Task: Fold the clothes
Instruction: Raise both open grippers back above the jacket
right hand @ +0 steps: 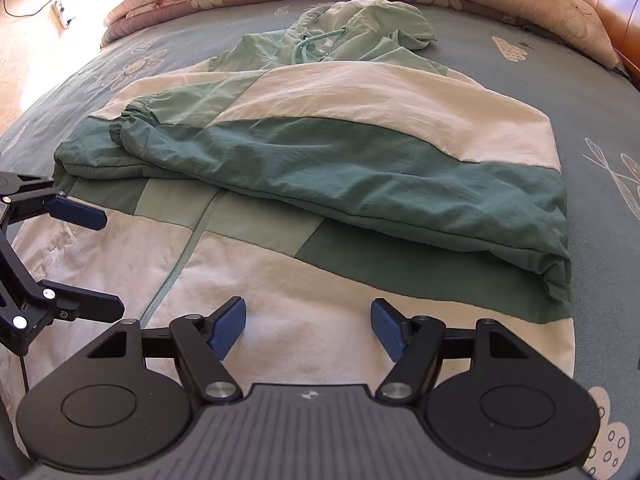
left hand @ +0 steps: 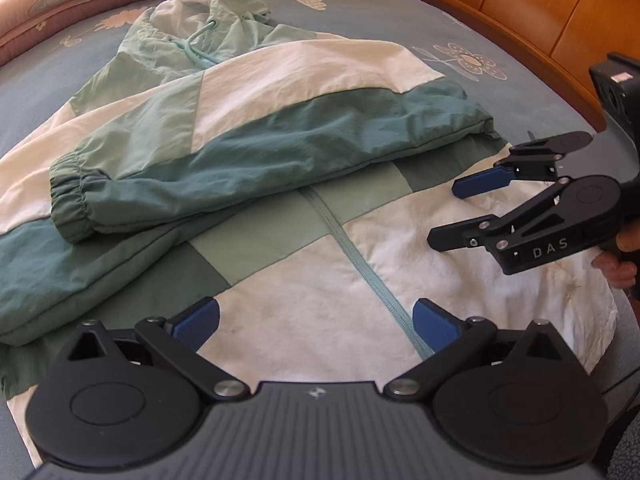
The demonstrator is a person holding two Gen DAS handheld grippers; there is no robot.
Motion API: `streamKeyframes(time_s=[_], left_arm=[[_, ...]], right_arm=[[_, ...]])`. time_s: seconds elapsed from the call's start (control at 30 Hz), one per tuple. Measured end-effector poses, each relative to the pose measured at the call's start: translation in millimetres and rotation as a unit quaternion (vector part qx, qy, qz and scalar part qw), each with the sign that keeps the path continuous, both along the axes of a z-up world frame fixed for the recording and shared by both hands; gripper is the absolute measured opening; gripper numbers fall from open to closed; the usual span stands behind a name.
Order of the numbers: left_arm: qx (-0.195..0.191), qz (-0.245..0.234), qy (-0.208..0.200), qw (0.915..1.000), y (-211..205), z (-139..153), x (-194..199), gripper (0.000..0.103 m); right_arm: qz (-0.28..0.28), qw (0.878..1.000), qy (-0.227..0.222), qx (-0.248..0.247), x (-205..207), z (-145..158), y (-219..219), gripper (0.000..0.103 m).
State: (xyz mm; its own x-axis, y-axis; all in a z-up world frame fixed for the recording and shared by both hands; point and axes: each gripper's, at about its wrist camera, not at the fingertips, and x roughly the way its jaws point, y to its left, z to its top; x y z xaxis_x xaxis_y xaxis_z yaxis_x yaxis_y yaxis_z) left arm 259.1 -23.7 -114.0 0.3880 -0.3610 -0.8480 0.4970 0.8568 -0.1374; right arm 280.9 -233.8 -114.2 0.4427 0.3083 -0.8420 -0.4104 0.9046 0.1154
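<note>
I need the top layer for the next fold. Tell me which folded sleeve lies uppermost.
The dark-teal-and-white sleeve whose gathered elastic cuff shows. It lies across the jacket's chest, over the other sleeve, which has no visible cuff.

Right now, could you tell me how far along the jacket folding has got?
Partway, it seems. Done: both sleeves already lie folded across the chest of the jacket, which is spread front up on the bed. In hand: nothing; the left gripper and right gripper hover open over the white hem. Left: probably folding the hem up toward the hood.

Folded sleeves (right hand: 320, 160) ahead (hem (right hand: 312, 344) clear)
</note>
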Motion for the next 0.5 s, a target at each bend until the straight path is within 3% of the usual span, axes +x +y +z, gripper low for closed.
streamKeyframes(time_s=[0.13,0.23,0.33,0.5], left_arm=[[-0.028,-0.001,0.047,0.9985,0,-4,15,0.102],[-0.015,0.031,0.079,0.9963,5,9,19,0.102],[-0.002,0.063,0.111,0.9918,10,22,23,0.102],[0.010,0.087,0.133,0.9873,40,88,13,0.102]], right_arm=[[-0.005,0.999,0.042,-0.001,15,4,3,0.075],[-0.048,0.995,0.086,0.022,27,7,-1,0.077],[-0.091,0.989,0.121,0.002,32,12,-1,0.077],[-0.123,0.974,0.185,-0.037,32,38,7,0.077]])
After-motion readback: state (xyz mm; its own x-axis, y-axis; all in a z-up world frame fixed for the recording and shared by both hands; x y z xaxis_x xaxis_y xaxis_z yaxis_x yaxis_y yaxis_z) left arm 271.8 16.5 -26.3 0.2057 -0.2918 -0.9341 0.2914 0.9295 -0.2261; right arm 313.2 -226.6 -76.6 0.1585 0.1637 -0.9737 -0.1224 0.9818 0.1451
